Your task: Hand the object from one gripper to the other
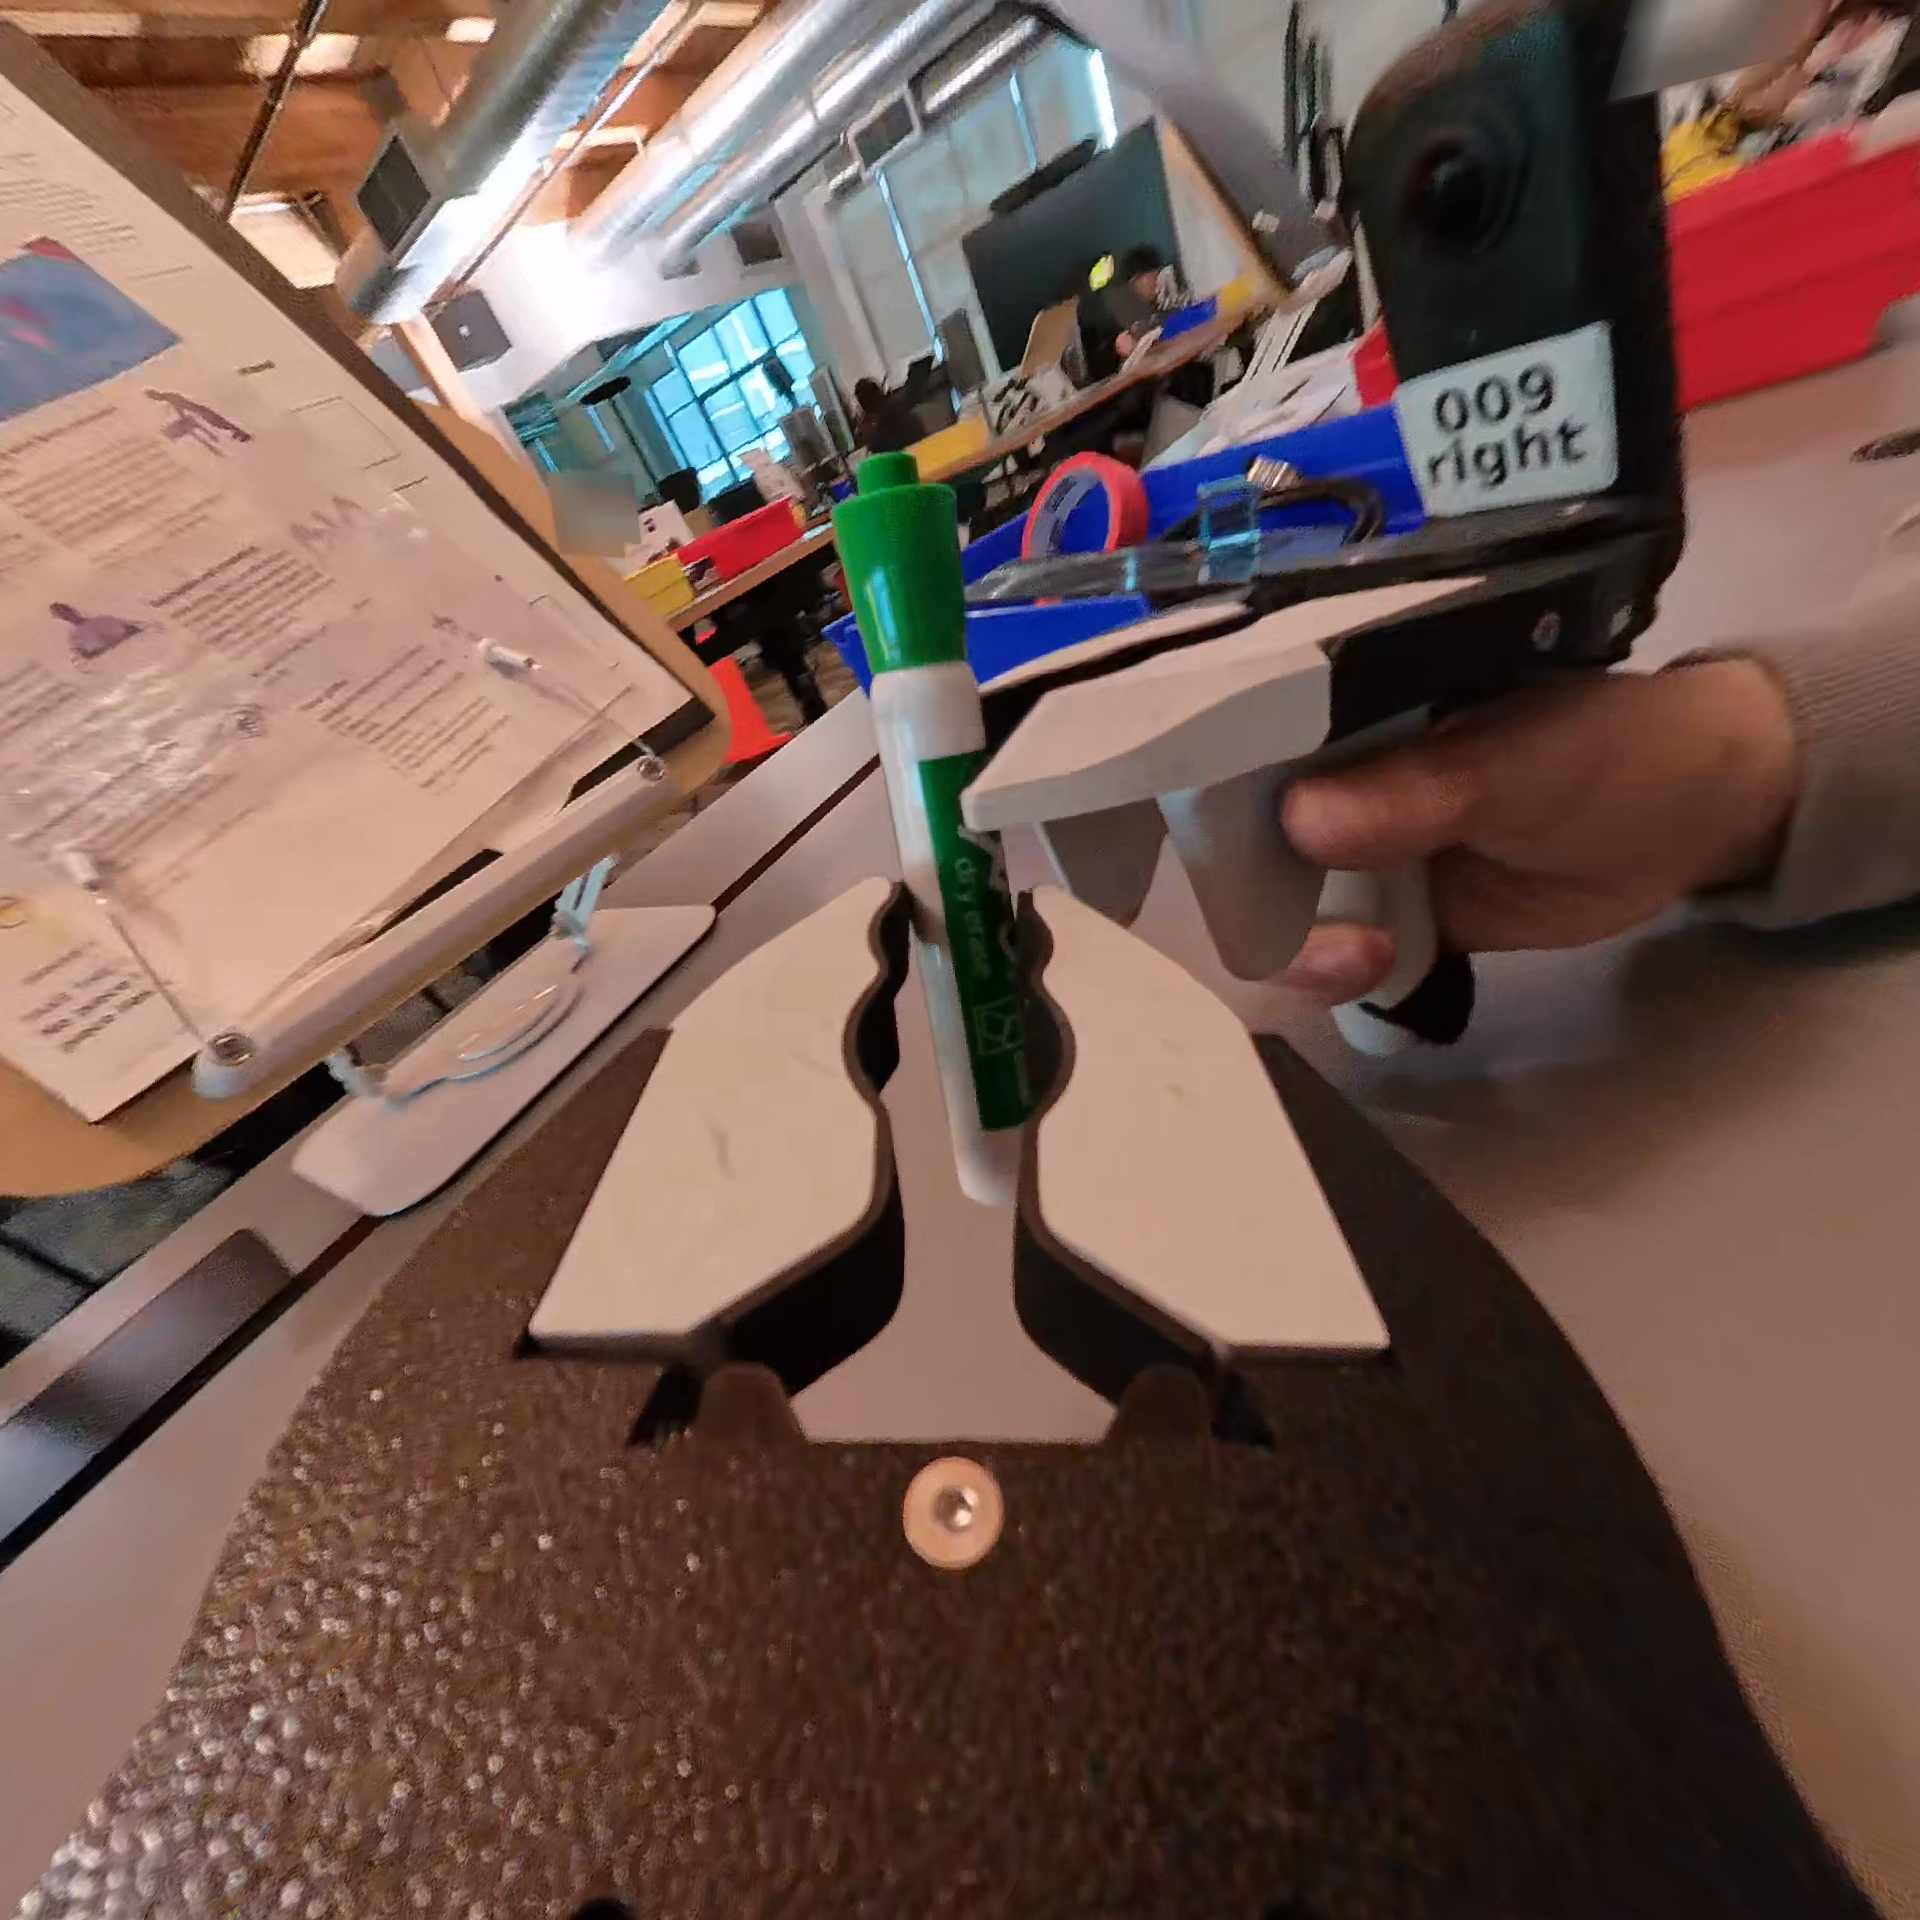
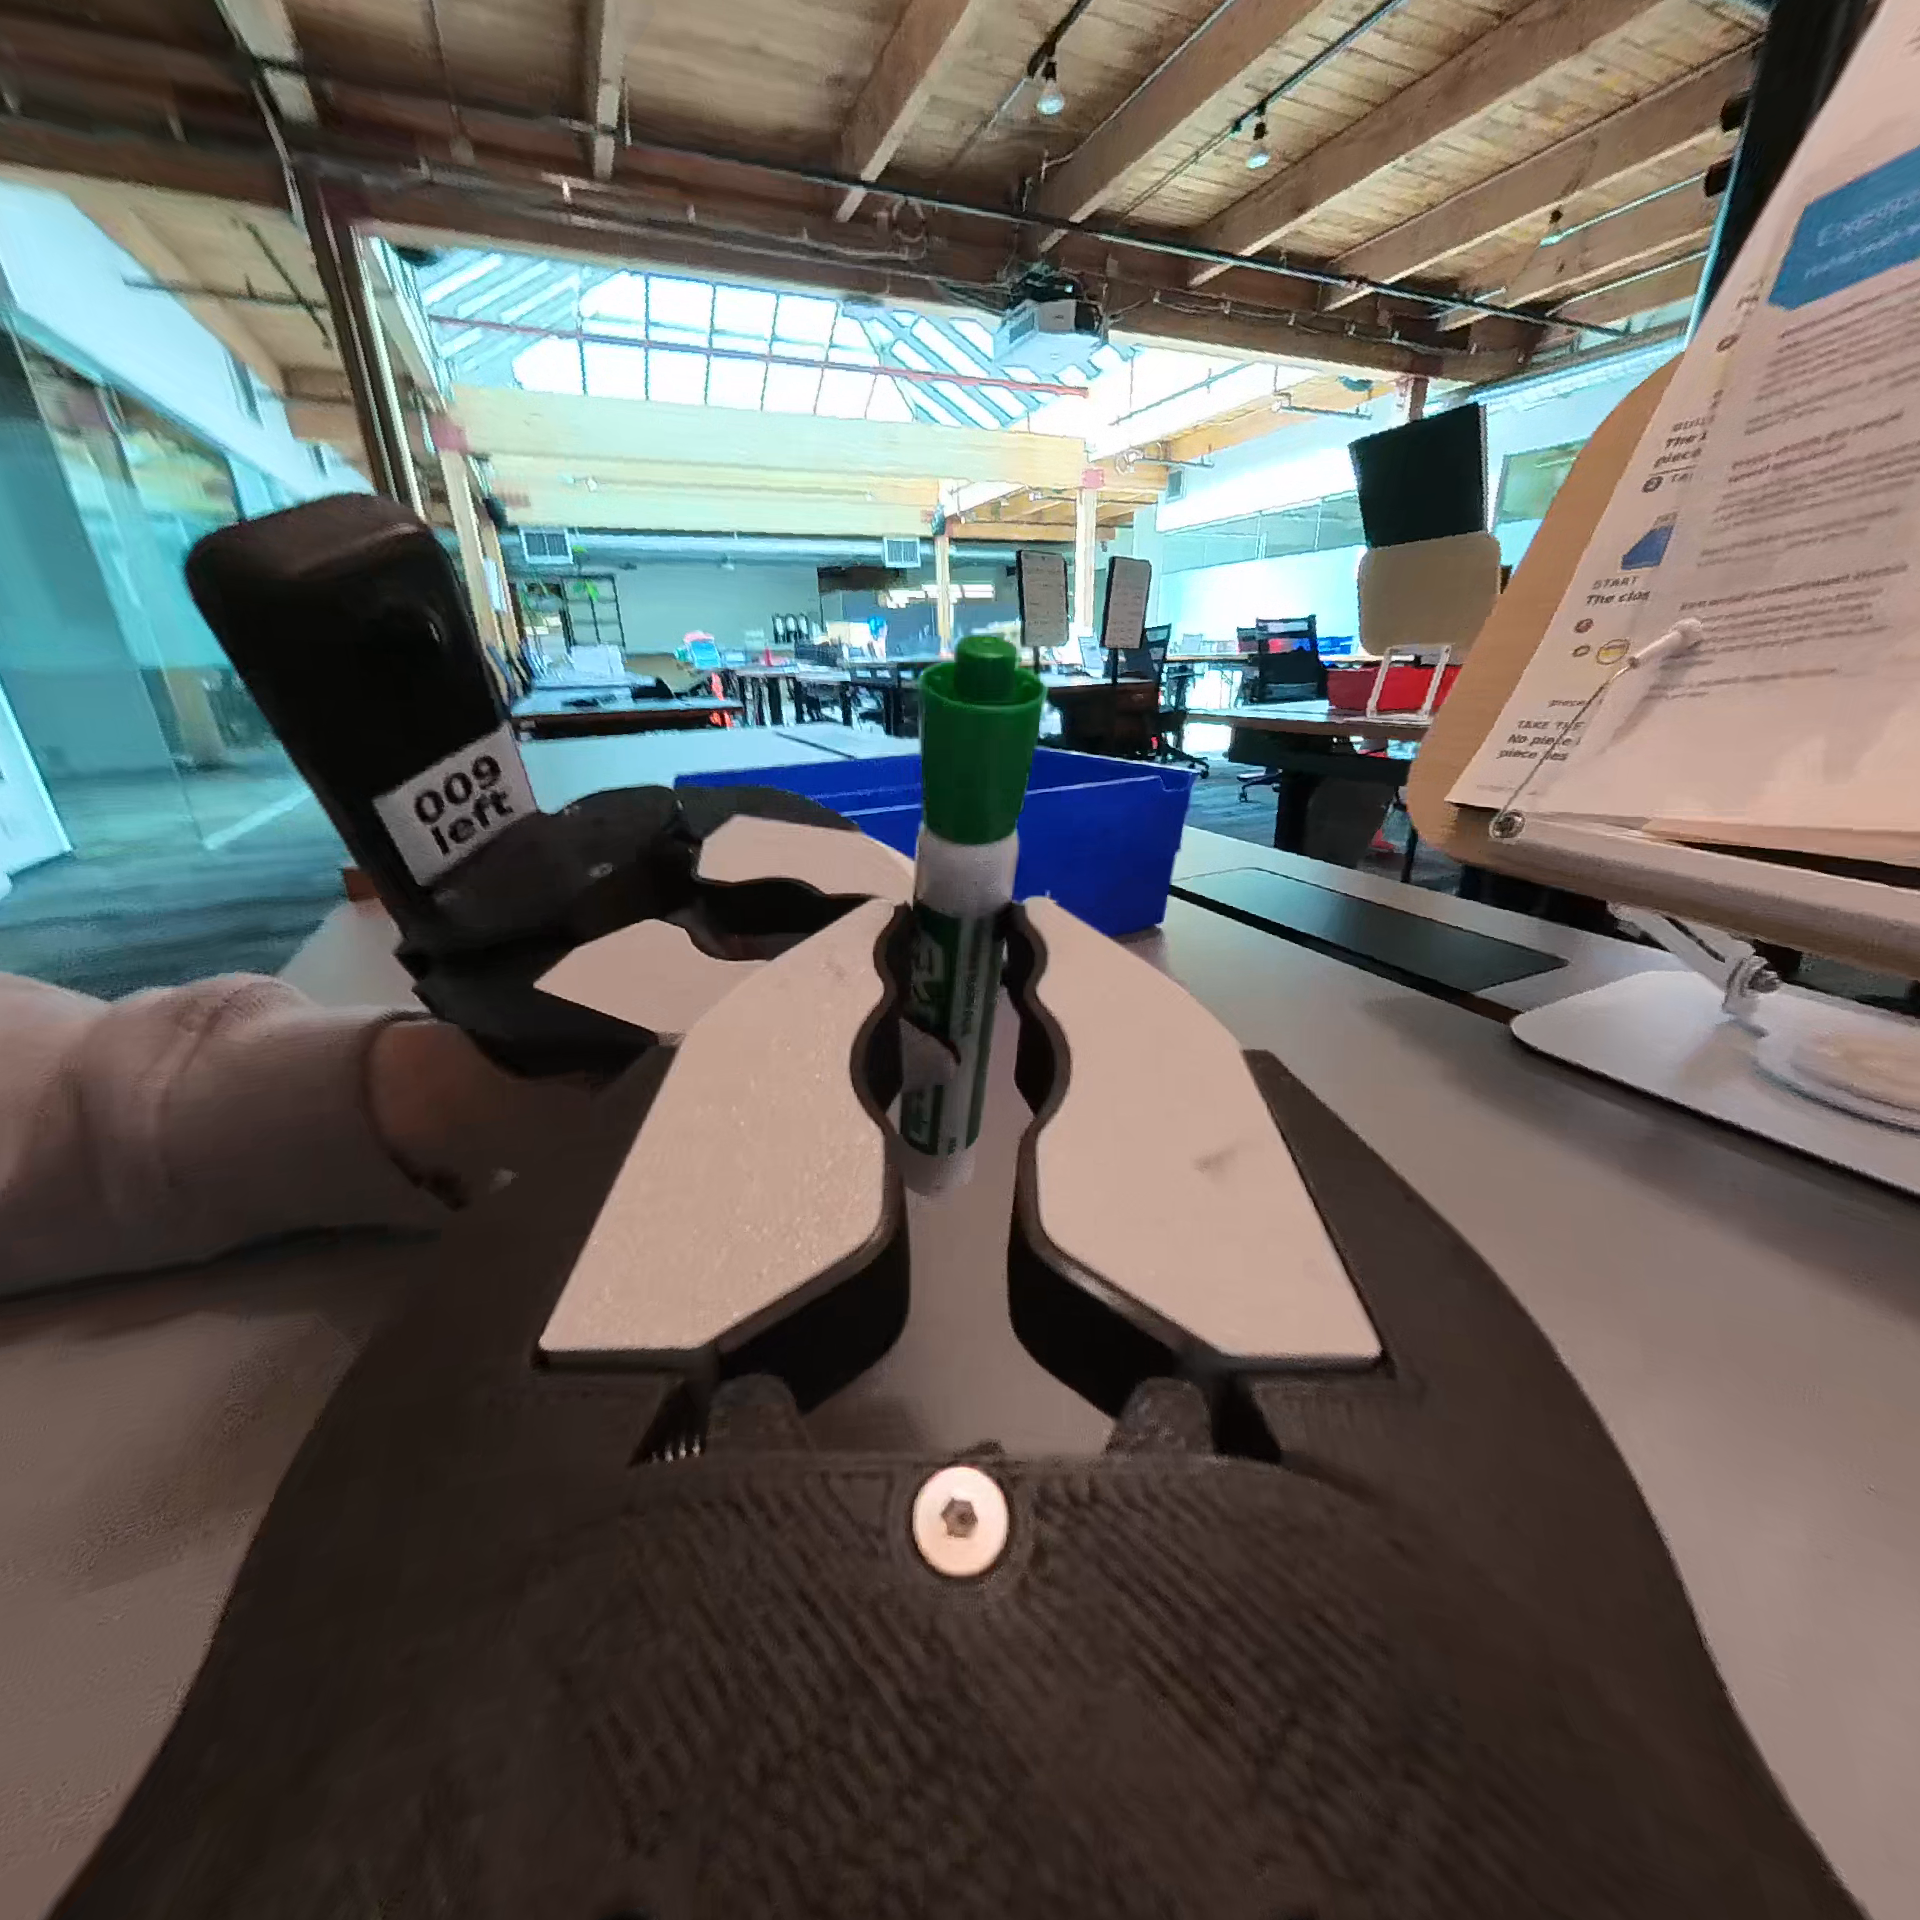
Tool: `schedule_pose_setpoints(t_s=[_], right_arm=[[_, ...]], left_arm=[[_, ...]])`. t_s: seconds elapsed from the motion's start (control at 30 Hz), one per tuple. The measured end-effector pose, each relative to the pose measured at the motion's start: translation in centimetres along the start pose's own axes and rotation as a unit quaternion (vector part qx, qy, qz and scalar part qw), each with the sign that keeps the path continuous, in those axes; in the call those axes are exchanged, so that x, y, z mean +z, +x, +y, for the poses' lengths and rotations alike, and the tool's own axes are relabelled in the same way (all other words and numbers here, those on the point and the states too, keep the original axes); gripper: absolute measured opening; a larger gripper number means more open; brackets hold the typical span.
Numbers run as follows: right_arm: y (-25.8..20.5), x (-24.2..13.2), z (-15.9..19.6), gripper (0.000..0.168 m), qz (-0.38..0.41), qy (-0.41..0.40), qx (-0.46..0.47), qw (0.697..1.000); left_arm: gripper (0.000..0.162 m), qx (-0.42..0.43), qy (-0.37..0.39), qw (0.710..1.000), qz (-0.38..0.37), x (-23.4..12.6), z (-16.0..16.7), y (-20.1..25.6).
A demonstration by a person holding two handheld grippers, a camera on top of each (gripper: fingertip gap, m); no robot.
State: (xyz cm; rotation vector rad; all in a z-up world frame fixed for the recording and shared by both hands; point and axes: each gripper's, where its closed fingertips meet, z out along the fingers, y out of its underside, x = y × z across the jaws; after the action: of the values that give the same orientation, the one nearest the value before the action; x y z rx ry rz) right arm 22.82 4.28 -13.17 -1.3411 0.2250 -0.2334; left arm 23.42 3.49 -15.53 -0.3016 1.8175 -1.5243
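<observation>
A green dry-erase marker [image 1: 914, 623] with a white barrel stands upright in the air above the table, cap up. My left gripper [image 1: 966, 925] has its jaws closed against the barrel's lower part. My right gripper [image 1: 977, 748] comes in from the right, held by a hand [image 1: 1507, 790], and its fingers straddle the barrel just above. In the right wrist view the marker [image 2: 977, 758] sits between the tips of my right gripper [image 2: 958, 925], which press on both sides. My left gripper [image 2: 873, 899] reaches in from the left at the same height.
A document stand with papers [image 1: 312, 623] is close on the left; it also shows in the right wrist view [image 2: 1766, 520] with its white base [image 2: 1714, 1060]. A blue bin [image 2: 1091, 831] stands behind the marker. Blue bins [image 1: 1299, 457], a tape roll [image 1: 1086, 509] and a red bin [image 1: 1787, 270] lie farther off. Both grippers' tips are close together, under 4 cm apart.
</observation>
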Motion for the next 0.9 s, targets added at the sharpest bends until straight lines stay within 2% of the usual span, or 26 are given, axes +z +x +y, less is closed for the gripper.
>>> schedule_pose_setpoints(t_s=[0.13,0.27,0.4,0.5,0.57,0.67,0.8,0.83,0.9], right_arm=[[-0.3,-0.1,-0.4,0.018,-0.033,0.002,0.025,0.999],[1.1,-1.3,-2.9,0.020,-0.059,0.085,0.159,0.982],[3.1,-2.3,-3.5,0.017,-0.063,0.139,0.270,0.951],[3.2,-2.1,-3.2,0.017,-0.064,0.146,0.299,0.941],[2.7,-1.9,-3.1,0.017,-0.073,0.142,0.300,0.940],[2.4,-1.8,-3.1,0.017,-0.075,0.135,0.277,0.948],[2.6,-1.9,-3.0,0.019,-0.057,0.126,0.239,0.961],[3.2,-2.0,-2.9,0.022,-0.028,0.118,0.212,0.970],[5.0,-2.7,-2.9,0.046,0.058,0.100,0.105,0.988]], left_arm=[[0.020,0.012,0.017,1.000,0.008,-0.2,-0.2,0.4],[0.045,-0.026,0.001,0.998,0.058,-0.2,0.7,1.4],[0.044,-0.068,0.012,0.995,0.066,0.1,0.5,1.8],[0.044,-0.129,0.027,0.988,0.081,0.4,0.0,2.2],[0.041,-0.167,0.039,0.982,0.084,0.4,-0.4,2.1],[0.021,-0.202,0.046,0.974,0.089,0.1,-0.5,1.7],[0.021,-0.218,0.062,0.969,0.094,-0.4,-1.0,1.0],[0.020,-0.223,0.068,0.969,0.088,-0.6,-1.3,0.5],[0.020,-0.232,0.049,0.969,0.062,-1.0,-1.0,-0.8]])
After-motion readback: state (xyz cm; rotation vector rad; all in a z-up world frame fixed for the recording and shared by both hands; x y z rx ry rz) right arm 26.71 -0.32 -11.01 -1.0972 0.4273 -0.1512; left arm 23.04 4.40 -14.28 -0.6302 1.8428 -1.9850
